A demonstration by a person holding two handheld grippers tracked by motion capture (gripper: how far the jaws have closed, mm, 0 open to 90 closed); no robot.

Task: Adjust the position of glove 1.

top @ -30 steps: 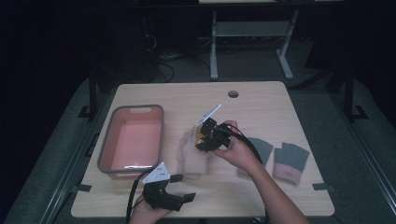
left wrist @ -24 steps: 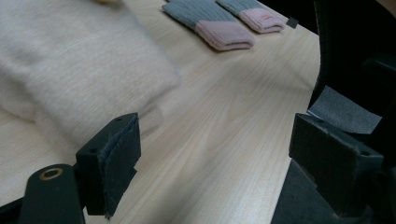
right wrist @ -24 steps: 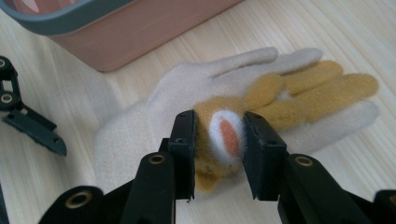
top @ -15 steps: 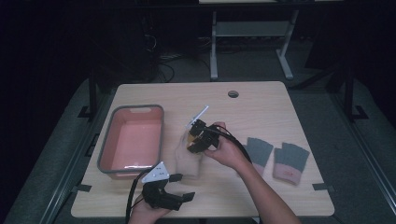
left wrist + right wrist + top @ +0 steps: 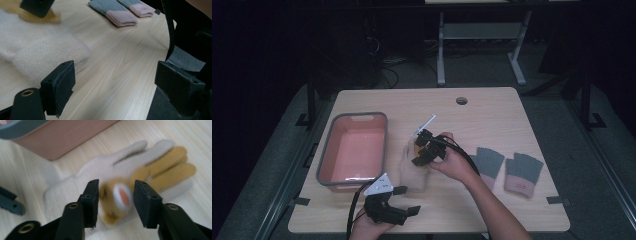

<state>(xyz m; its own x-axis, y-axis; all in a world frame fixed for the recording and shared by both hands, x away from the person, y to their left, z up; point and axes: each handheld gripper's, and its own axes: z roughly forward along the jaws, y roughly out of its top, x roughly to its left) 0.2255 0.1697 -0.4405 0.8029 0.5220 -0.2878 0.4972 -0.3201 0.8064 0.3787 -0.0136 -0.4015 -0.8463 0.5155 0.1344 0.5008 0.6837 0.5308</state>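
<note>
Now we see the right gripper [image 5: 115, 200] jaws just opened astride the mustard glove [image 5: 150, 177] atop the cream glove [image 5: 100, 175]; left gripper [image 5: 112, 90] jaws gape empty.

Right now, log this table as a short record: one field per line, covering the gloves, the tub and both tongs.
work in hand: laying a yellow glove on a cream glove
right tongs: over the yellow glove's cuff, jaws just opening, pads off the fabric
left tongs: open, nothing between the jaws, low over the table near its front edge
spare pair: two grey-and-pink gloves lying flat, right of the right hand
tub: pink tub with grey rim, left of the cream glove
</note>
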